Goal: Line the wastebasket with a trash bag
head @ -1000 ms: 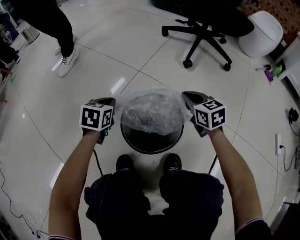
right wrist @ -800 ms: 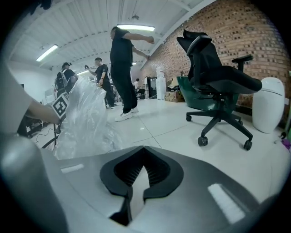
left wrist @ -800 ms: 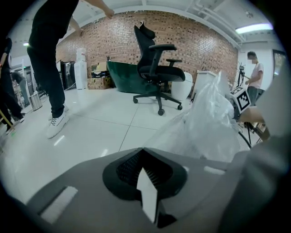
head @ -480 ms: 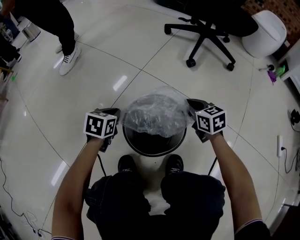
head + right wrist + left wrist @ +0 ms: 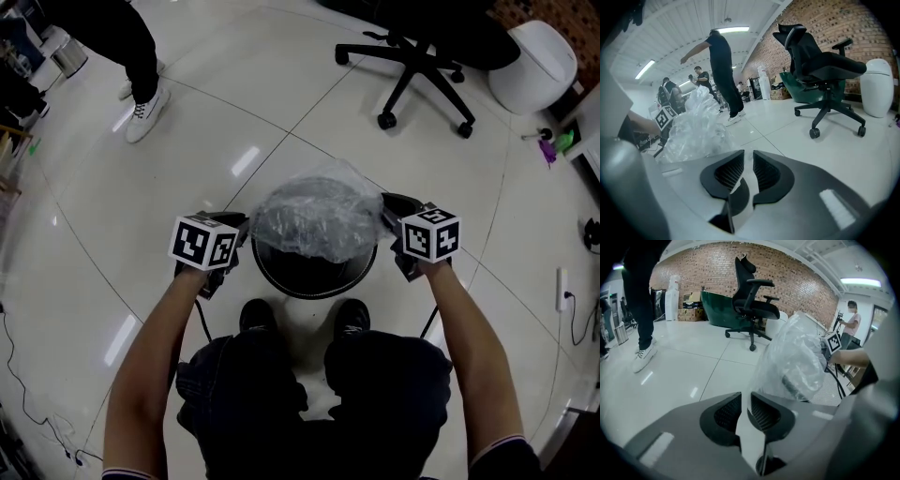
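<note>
A black round wastebasket [image 5: 311, 283] stands on the floor just in front of my shoes. A clear crumpled trash bag [image 5: 315, 219] billows over its far half. My left gripper [image 5: 240, 227] is at the bag's left edge, beside the rim. My right gripper [image 5: 388, 208] is at the bag's right edge. In the left gripper view the jaws [image 5: 744, 399] are opening, with a gap between the pads and the bag [image 5: 796, 363] just beyond the tips. The right gripper's jaws [image 5: 748, 160] are opening too, with the film [image 5: 693, 129] to their left. No pad presses on film.
A black office chair [image 5: 412, 58] stands beyond the basket, and a white bin [image 5: 531, 64] is at the far right. Another person's legs and white shoes [image 5: 146, 105] are at the upper left. Cables [image 5: 574, 309] run along the right wall.
Both grippers have sunk toward the basket's rim and brought the bag down with them. The bag now covers more of the basket's opening.
</note>
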### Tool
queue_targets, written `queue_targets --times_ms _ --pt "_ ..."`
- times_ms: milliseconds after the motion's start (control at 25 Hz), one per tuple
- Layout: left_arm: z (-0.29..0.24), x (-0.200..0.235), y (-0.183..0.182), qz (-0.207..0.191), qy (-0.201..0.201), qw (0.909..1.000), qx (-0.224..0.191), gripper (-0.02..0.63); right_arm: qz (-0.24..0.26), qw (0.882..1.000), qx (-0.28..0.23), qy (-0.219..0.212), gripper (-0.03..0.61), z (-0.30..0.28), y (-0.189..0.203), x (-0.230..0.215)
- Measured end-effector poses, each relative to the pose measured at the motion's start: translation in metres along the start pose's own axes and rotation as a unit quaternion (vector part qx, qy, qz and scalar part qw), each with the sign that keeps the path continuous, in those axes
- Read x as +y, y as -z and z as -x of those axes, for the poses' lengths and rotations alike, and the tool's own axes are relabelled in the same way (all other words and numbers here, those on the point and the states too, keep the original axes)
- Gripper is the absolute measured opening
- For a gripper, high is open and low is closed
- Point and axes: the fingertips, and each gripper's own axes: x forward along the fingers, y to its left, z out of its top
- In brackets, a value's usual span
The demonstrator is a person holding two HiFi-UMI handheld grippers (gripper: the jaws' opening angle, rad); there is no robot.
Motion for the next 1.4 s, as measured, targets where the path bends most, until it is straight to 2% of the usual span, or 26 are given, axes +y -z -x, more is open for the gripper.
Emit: queue_targets --times_ms 200,320,520,800,1040,1320,1360,1400 --pt "0.023 0.001 -0.009 -0.010 -0.008 0.9998 -0.012 0.101 -0.051 0.998 -0.040 -0.002 0.084 0.030 -0.017 -0.009" --pt "0.038 -0.004 -0.016 -0.021 -0.009 0.9996 -0.019 0.112 -0.043 0.998 -0.049 0.004 0.091 0.046 -0.025 -0.006" --pt "0.059 -0.014 -0.040 -0.034 -0.010 0.9979 -0.054 0.112 -0.049 0.996 -0.070 -0.006 0.111 0.065 -0.041 0.002" --pt "0.070 -0.035 -0.085 -0.073 -0.015 0.9923 -0.099 0.112 -0.040 0.996 -0.080 -0.012 0.117 0.087 -0.057 0.010" --pt "0.055 -0.056 -0.106 -0.125 -0.006 0.9882 -0.089 0.141 -0.019 0.997 -0.077 -0.008 0.117 0.093 -0.064 0.017" --pt "0.037 -0.062 -0.127 -0.147 -0.011 0.9850 -0.090 0.144 -0.001 0.998 -0.065 -0.016 0.117 0.105 -0.066 0.019" --pt "0.035 -0.063 -0.128 -0.152 -0.010 0.9845 -0.088 0.142 -0.001 0.998 -0.062 -0.016 0.117 0.106 -0.066 0.018" --pt "0.033 -0.065 -0.128 -0.157 -0.010 0.9839 -0.085 0.108 -0.002 0.998 -0.060 -0.016 0.117 0.107 -0.065 0.017"
